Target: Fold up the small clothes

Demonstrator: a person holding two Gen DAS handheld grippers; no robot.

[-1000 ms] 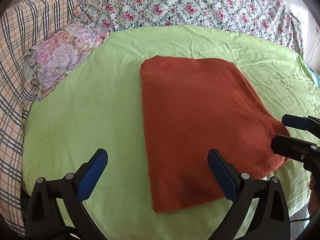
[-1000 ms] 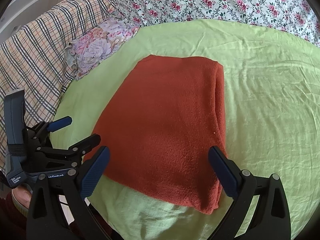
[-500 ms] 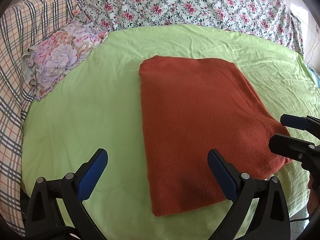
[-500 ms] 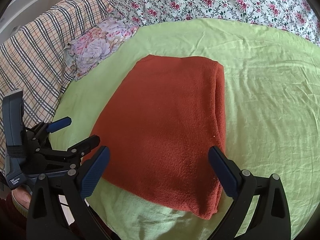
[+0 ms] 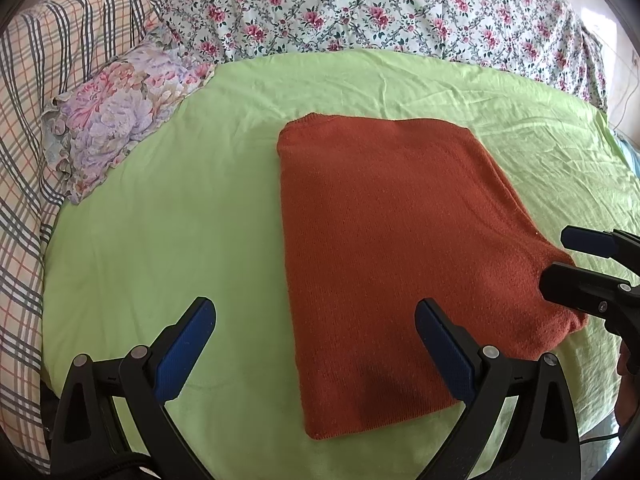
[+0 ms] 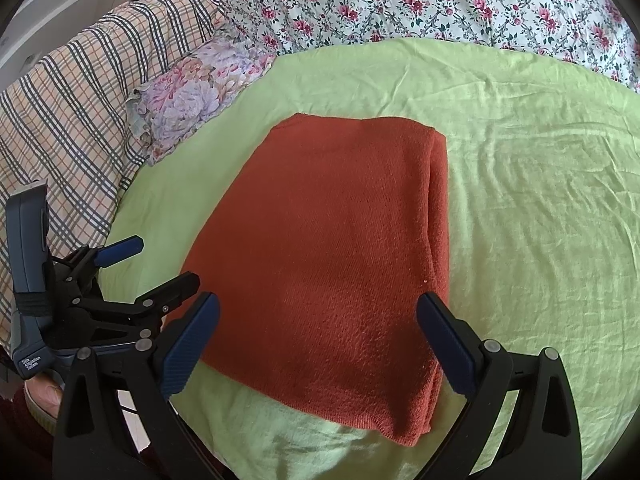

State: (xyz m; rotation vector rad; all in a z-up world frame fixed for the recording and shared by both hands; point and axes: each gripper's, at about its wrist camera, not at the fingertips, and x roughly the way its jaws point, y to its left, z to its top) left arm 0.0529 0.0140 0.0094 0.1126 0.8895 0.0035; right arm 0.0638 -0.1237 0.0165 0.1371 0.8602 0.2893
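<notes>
Both tongs hover low over the near edge of the bed, pointing toward its far side, each with its blue-padded fingers spread wide and nothing between them. The left gripper (image 5: 314, 344) sits toward the near left corner of the folded garment; its right finger (image 5: 444, 354) overlaps the cloth's near left part in the view, while its left finger is over bare sheet. The right gripper (image 6: 318, 342) is centred on the garment's near edge, its fingers straddling most of the cloth's width.

In the right wrist view the left gripper's body appears at the left, with a dark grey handle bearing small white lettering that seems to read "Data Acquisition System". A bit of the person's skin shows beneath that handle, too little to tell the hand's pose.

The rust-orange knitted garment (image 5: 396, 240) lies folded into a neat rectangle on the green sheet (image 5: 160, 240), roughly in the middle of the bed and reaching close to its near edge. Stacked layers show along its right side. A pale floral pillow (image 5: 116, 112) lies at the far left, a checked blanket (image 6: 68, 112) beyond it, and a flowered quilt (image 5: 380, 8) along the far edge.
</notes>
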